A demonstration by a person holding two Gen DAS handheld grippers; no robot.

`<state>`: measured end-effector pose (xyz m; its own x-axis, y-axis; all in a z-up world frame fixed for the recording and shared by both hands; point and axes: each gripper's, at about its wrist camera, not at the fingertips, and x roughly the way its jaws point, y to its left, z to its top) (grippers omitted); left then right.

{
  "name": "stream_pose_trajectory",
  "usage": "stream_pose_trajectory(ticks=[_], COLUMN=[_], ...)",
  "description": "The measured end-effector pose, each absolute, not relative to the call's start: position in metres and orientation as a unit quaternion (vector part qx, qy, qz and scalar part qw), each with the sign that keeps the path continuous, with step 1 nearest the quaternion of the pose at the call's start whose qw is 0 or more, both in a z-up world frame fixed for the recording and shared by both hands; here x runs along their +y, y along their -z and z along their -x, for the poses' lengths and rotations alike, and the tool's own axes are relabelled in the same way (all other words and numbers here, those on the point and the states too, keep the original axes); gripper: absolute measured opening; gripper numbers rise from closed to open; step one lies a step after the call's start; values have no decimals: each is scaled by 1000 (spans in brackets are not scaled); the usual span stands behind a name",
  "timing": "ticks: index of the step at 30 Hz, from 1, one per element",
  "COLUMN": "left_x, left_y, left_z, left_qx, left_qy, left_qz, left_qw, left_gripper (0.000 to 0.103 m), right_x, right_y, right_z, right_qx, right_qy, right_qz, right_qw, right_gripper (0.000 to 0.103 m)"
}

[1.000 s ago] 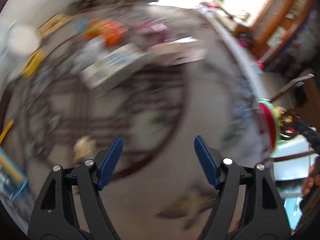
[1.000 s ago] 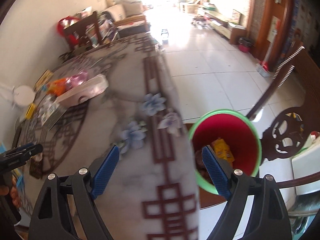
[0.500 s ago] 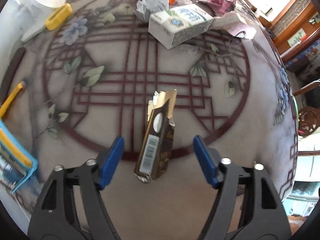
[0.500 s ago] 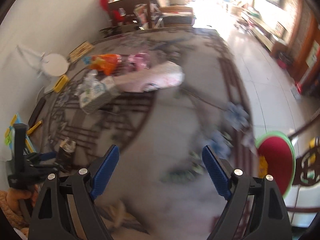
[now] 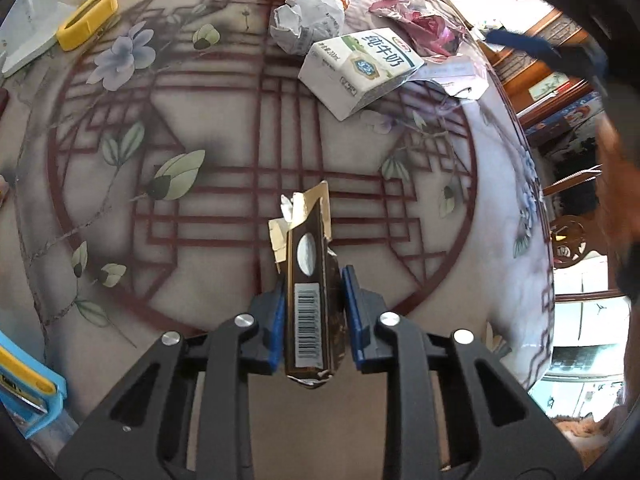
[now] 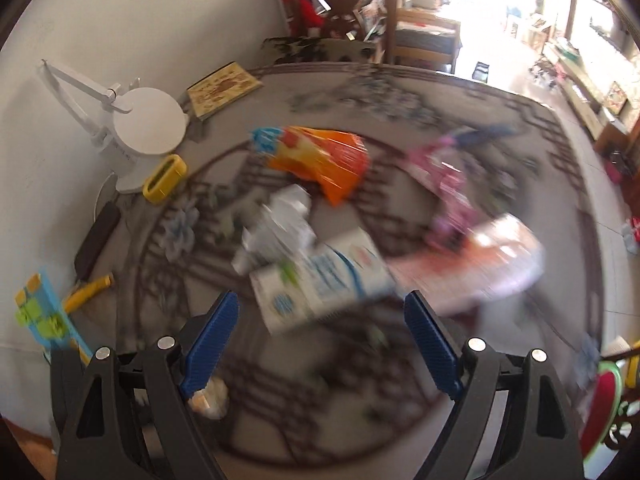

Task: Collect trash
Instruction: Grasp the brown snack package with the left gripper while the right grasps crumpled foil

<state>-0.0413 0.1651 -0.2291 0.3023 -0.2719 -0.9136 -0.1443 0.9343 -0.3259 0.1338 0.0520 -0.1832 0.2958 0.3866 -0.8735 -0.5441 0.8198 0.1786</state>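
Clamping torn brown carton (image 5: pixel 312 312) w/ your left gripper (image 5: pixel 312 320), pads pressed on both sides; your right gripper (image 6: pixel 324 344) wide, empty, above milk carton (image 6: pixel 320 280).

The tablecloth (image 5: pixel 224 420) was beige with a maroon lattice ring and pale blue flowers. The torn box (image 5: pixel 310 300) between blue pads (image 5: pixel 276 320) was dark brown and gold, with a white barcode label. The milk carton (image 5: pixel 360 68) beyond was white, with blue and green print. The far bag (image 6: pixel 316 158) was orange. At right, the bin (image 6: pixel 602 408) was red with a green rim.
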Motion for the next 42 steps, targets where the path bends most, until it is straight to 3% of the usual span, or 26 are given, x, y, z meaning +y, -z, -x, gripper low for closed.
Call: stream_pose_trajectory(ticks=[11,14,15,18,30,42], left_x=[175,183,184,188,194,168], left_y=[234,235,235,236,223,201], left_z=[29,30,30,30,38,42], left_qx=[579,577,576,577,564,548], left_qy=[68,73,73,69,42,50], left_qz=[197,208,210,216,217,200], left_qw=[788,786,786,784,795,811], left_gripper=[25,25,25,30,25,25], right_x=[120,128,130,132,82,4], right_y=[235,246,249,245,173,163], right_z=[-185,-189,-190,-188,-111,-46], right_qx=[565,575,580,576,520,517], right_qy=[-261,-262,-269,-277,-336,-284], right_qz=[115,126,124,120,101,72], right_qw=[774,765,759,760,779,804], right_gripper=[81,58,41,32,32,32])
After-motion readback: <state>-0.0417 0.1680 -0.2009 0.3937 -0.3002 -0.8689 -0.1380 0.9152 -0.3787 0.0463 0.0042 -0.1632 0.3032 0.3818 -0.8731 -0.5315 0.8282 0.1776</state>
